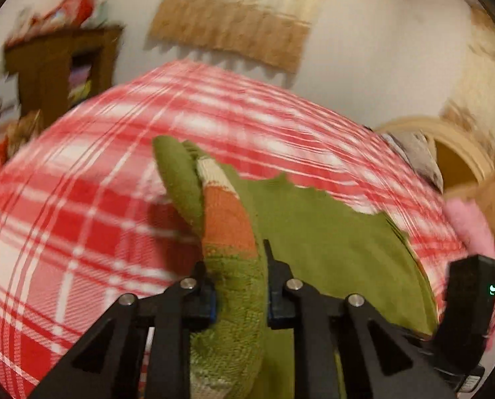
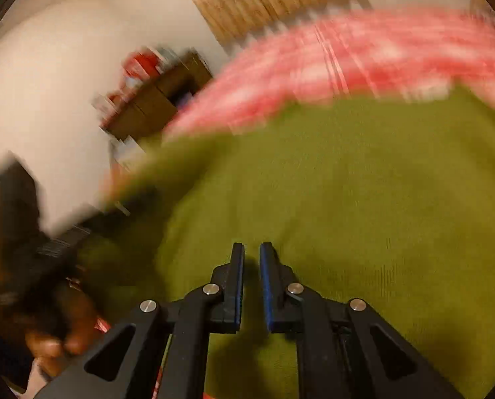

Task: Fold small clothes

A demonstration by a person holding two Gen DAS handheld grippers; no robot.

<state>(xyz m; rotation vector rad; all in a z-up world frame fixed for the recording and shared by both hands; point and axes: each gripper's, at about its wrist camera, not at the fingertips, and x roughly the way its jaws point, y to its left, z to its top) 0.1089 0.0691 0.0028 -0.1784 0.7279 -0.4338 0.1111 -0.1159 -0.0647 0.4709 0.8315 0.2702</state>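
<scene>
While the left tool (image 1: 237, 286) pinches a knitted green sleeve with orange and cream bands (image 1: 227, 229), the flat olive-green garment (image 1: 327, 249) lies spread on a red-and-white plaid cloth (image 1: 81, 219) covering the surface. The right tool (image 2: 251, 259), nearly pressed together with nothing between its fingers, hovers over the olive-green garment.

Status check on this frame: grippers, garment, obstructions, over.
Left gripper clamped on the green garment's striped sleeve. Right gripper shut, empty, over green cloth. Nothing blocking on the plaid cover.
</scene>
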